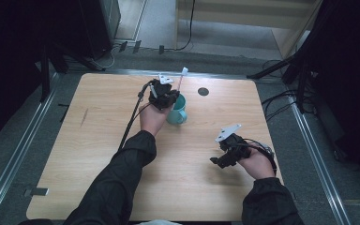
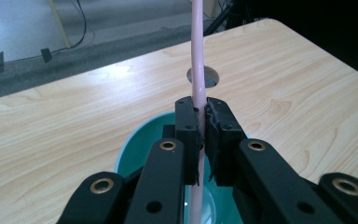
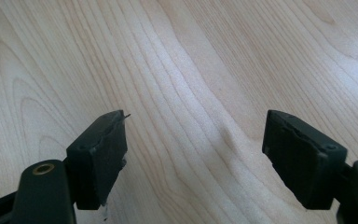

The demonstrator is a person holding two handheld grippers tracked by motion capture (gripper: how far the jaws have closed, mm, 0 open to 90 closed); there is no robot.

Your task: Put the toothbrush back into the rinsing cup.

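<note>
**Fingers: left clamped on straw, right spread**

Left gripper pinching pale pink straw, upright, lower end inside teal mug. Mug standing near far middle of wooden table, just before round cable hole. Right gripper gaping, nothing between fingers, hovering low over bare tabletop, well apart from mug.

One teal mug is sitting on the tabletop. One pink straw is standing in it. Two claws are showing.
</note>
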